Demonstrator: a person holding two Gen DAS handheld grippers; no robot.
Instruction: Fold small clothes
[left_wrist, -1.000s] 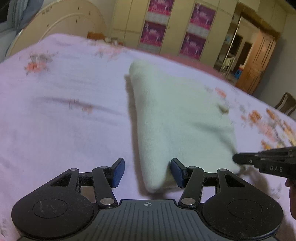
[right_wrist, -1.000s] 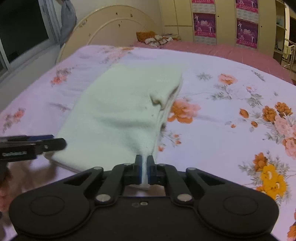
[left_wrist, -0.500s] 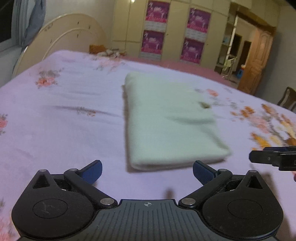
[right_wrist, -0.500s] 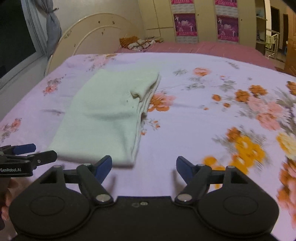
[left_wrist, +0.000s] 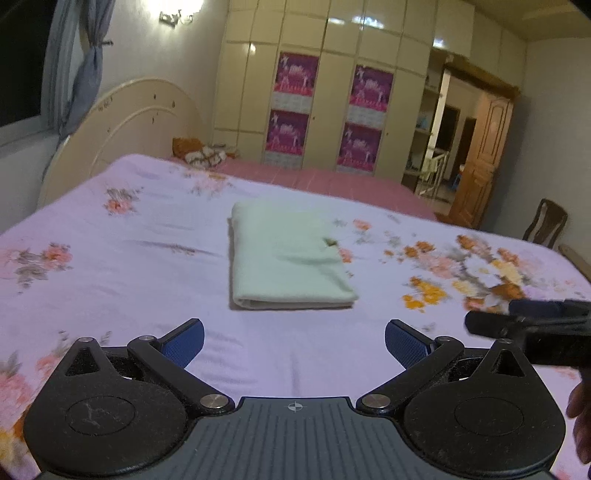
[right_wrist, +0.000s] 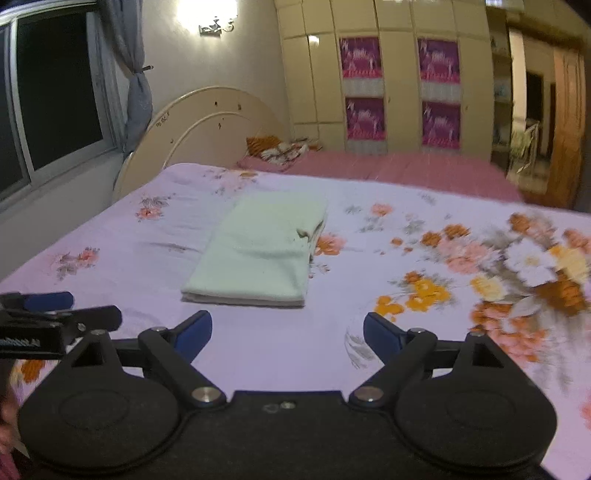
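Observation:
A pale green garment (left_wrist: 284, 258) lies folded into a flat rectangle on the floral bedsheet (left_wrist: 110, 280), its layered edge facing me. In the right wrist view the same folded garment (right_wrist: 264, 251) sits ahead and slightly left. My left gripper (left_wrist: 294, 345) stands wide open, well back from the garment, with only sheet between its blue pads. My right gripper (right_wrist: 287, 334) is also apart from the cloth, its jaws still opening and holding nothing. Each gripper shows at the edge of the other's view: the right gripper (left_wrist: 517, 325) and the left gripper (right_wrist: 55, 314).
A cream headboard (right_wrist: 207, 125) and a pink second bed (right_wrist: 406, 170) lie behind the floral sheet (right_wrist: 424, 258). A patterned cushion (left_wrist: 199, 153) rests near the headboard. Wardrobes with purple posters (left_wrist: 295, 110) line the back wall; a wooden chair (left_wrist: 546, 225) stands at far right.
Both grippers let go of the green garment's near edge, opened wide, and pulled back and up. The folded garment now lies farther off, flat on the sheet.

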